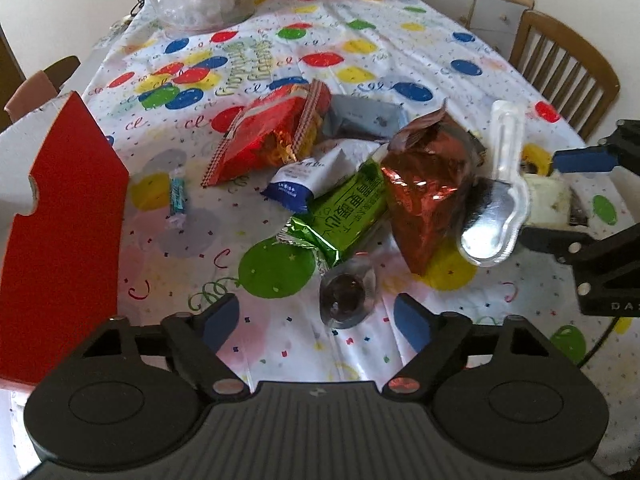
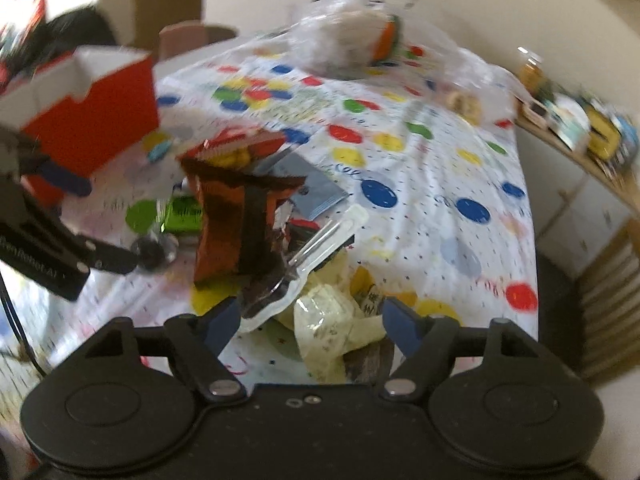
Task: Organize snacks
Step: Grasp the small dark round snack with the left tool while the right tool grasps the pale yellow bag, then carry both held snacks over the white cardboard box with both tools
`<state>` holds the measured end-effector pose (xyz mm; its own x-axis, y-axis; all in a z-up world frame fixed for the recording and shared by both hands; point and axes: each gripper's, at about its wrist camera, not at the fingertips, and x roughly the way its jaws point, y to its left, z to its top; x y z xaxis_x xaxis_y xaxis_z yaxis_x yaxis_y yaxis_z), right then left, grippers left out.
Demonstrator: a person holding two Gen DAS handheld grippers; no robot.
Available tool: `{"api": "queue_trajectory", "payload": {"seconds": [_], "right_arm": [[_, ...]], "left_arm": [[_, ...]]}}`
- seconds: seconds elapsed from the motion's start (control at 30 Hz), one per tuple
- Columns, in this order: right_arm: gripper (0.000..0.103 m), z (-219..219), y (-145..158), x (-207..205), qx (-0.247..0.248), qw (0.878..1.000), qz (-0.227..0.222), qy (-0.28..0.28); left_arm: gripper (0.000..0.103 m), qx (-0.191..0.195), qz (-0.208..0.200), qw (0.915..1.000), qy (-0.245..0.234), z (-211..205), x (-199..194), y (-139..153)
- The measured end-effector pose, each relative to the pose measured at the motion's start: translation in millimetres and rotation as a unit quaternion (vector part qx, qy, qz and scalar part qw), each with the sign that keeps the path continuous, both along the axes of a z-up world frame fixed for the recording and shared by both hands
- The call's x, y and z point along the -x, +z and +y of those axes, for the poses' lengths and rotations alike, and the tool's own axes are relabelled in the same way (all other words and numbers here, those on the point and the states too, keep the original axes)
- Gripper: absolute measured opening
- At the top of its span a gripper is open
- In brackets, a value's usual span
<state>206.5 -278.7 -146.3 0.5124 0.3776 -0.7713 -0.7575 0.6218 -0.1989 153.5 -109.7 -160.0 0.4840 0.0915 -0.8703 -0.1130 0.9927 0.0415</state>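
Left gripper [image 1: 316,320]: released, jaws wide, over a round dark clear-wrapped sweet [image 1: 346,294].
Right gripper [image 2: 310,322]: released, above a crumpled pale-yellow wrapper [image 2: 332,320].
Red cardboard box [image 1: 64,216]: table's left edge.

1. Your tablecloth [image 1: 400,52] is white, printed with red, blue, yellow and green balloons.
2. At nine o'clock stands a red box [image 1: 68,216] with white edges.
3. At centre lie a green wrapper [image 1: 344,212] and a metallic red-brown bag [image 1: 428,184].
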Motion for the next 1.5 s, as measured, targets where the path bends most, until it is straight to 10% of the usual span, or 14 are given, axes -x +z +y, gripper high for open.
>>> {"api": "queue_trajectory", "payload": {"seconds": [0.77,1.5], "right_arm": [[0.035,1.8,-17.5,0.1,0.034,0.999,0.004,0.043],[0.025,-25.5,7.5,32.6,-0.045,0.995,0.068,-0.064]], "left_arm": [[0.025,0.004,0.01,0.999,-0.043,-14.1,-13.1,-11.2],[0.024,0.048,0.009,0.9988,-0.006,2.9,30.5,-0.3]]}}
